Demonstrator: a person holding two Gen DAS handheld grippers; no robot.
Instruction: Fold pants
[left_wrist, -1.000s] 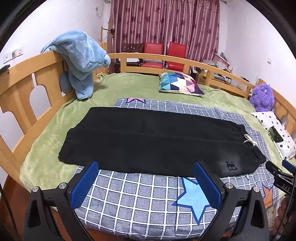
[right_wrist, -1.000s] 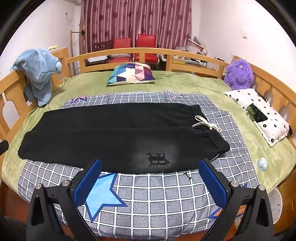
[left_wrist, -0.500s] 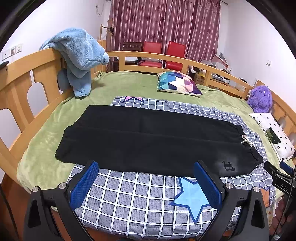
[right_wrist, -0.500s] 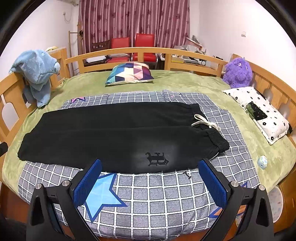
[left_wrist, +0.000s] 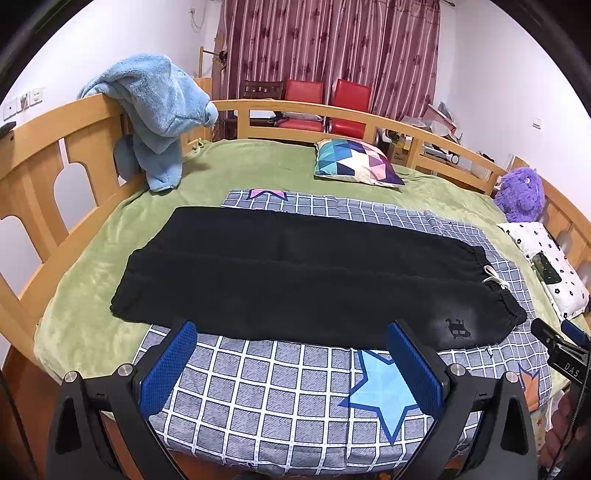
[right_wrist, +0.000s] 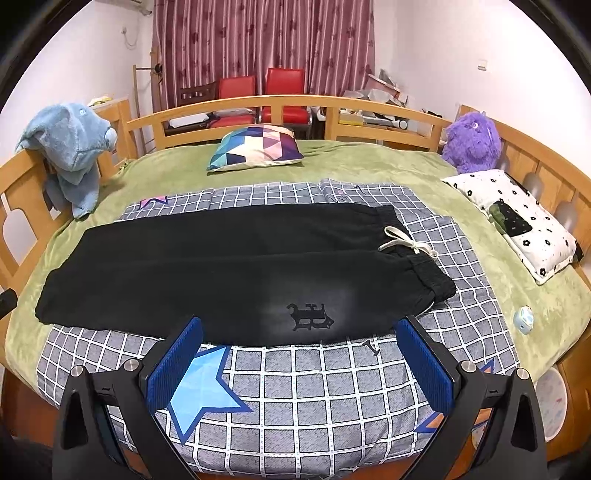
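1. One pair of black fabric pants (right_wrist: 229, 273) lies flat and spread lengthwise across the bed, legs side by side, waistband to the right, with a cream drawstring (right_wrist: 408, 242) at the waist and a small dark emblem (right_wrist: 309, 316) near the front edge.
2. One grey checked blanket with blue star prints (right_wrist: 332, 391) lies under the pants; the leg ends reach past it onto one green plush bedspread (right_wrist: 369, 162).
3. Two grippers are in view, each empty – the left gripper (left_wrist: 291, 363) has its blue-padded fingers (left_wrist: 166, 371) set wide apart above the near blanket edge, short of the pants; the right gripper (right_wrist: 299, 363) likewise holds its blue-padded fingers (right_wrist: 424, 363) wide apart and grips nothing.
4. Two cushions: one multicoloured triangle-patterned pillow (right_wrist: 258, 147) at the far side, and one white pillow with black flowers (right_wrist: 517, 218) on the right, which carries one dark green item (right_wrist: 509, 218).
5. One purple fluffy plush toy (right_wrist: 471, 142) sits by the right rail; one pale blue plush garment (left_wrist: 159, 114) hangs over the wooden bed rail (left_wrist: 44, 144) on the left.
6. Two red chairs (right_wrist: 258, 92) stand behind the bed – before one maroon striped curtain (right_wrist: 266, 40).
7. One small pale blue round object (right_wrist: 523, 318) rests on the bedspread at the right.
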